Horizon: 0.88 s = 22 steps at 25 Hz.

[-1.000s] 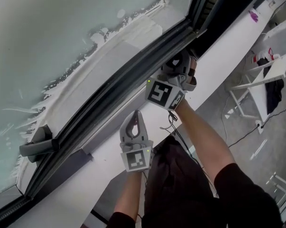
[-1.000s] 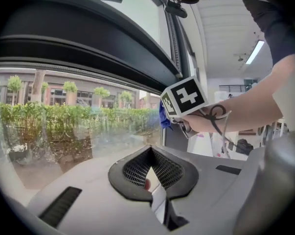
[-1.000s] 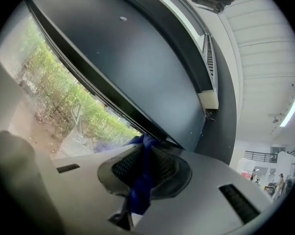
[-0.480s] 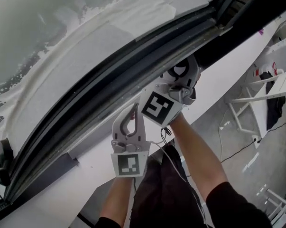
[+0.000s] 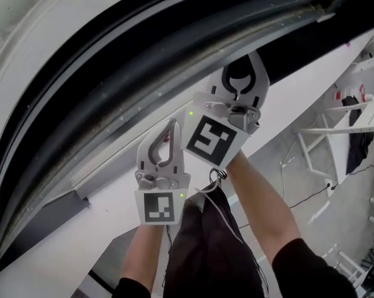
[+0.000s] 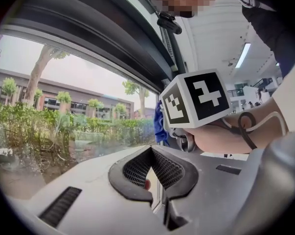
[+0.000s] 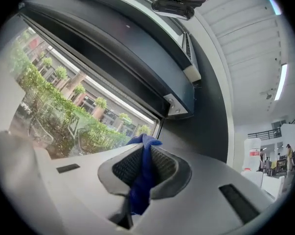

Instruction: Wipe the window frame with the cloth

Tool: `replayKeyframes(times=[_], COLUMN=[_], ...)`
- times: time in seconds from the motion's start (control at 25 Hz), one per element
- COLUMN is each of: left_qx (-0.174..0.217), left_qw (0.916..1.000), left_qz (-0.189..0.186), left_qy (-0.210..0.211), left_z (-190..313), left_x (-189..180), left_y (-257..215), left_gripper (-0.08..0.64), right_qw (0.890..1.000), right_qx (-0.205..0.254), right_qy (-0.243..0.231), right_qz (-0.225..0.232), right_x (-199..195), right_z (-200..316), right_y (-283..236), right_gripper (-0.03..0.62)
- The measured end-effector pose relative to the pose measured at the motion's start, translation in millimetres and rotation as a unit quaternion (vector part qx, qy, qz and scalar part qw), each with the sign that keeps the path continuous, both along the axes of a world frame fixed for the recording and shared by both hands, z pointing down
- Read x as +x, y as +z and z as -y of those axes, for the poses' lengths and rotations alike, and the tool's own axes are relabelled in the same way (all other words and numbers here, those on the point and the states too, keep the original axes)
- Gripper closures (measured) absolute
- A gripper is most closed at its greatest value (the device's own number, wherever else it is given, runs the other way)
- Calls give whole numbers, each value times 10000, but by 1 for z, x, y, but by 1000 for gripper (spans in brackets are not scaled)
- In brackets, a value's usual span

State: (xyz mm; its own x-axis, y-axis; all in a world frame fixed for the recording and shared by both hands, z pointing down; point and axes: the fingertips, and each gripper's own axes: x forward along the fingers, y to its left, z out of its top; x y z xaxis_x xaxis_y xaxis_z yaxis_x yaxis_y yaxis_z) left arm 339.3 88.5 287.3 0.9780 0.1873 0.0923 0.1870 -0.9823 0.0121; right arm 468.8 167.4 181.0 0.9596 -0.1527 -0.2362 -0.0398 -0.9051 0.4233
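Observation:
The dark window frame (image 5: 143,67) runs diagonally across the head view, with a white sill (image 5: 286,98) below it. My right gripper (image 5: 255,56) points up at the frame's lower track and is shut on a blue cloth (image 7: 141,180). The cloth's tip pokes out past the jaws (image 7: 145,148) toward the frame (image 7: 118,58). My left gripper (image 5: 172,125) sits lower left of the right one over the sill, shut with nothing in it (image 6: 151,151). From the left gripper view, the blue cloth (image 6: 158,124) shows behind the right gripper's marker cube (image 6: 196,99).
Beyond the glass (image 6: 64,126) are shrubs and buildings. A white rack with dark clothing (image 5: 354,117) stands on the floor at the right, and cables (image 5: 311,197) lie on the floor beside it. The person's arms and dark trousers fill the lower middle.
The head view has swung closer to the frame, which now fills the upper picture; the frosted glass has dropped out. Both grippers stay side by side, the right one further up toward the track.

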Motion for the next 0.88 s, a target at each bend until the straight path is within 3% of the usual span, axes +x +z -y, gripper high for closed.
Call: replayKeyframes(times=[0.36, 0.56, 0.88], left_qx=[113, 134, 287], left_qw=[9999, 9997, 9978], left_qz=[-1, 75, -225], left_qy=[-33, -174, -549], left_z=[-2, 3, -2], left_x=[2, 1, -1], left_y=[18, 31, 31], left_gripper=[555, 555, 555], right_qw=[9998, 9983, 9966], right_qx=[166, 536, 750], right_qy=[-54, -187, -331], right_qz=[32, 151, -21], right_x=[2, 3, 3], right_z=[1, 2, -1], right_y=[25, 37, 41], right_gripper=[569, 569, 569])
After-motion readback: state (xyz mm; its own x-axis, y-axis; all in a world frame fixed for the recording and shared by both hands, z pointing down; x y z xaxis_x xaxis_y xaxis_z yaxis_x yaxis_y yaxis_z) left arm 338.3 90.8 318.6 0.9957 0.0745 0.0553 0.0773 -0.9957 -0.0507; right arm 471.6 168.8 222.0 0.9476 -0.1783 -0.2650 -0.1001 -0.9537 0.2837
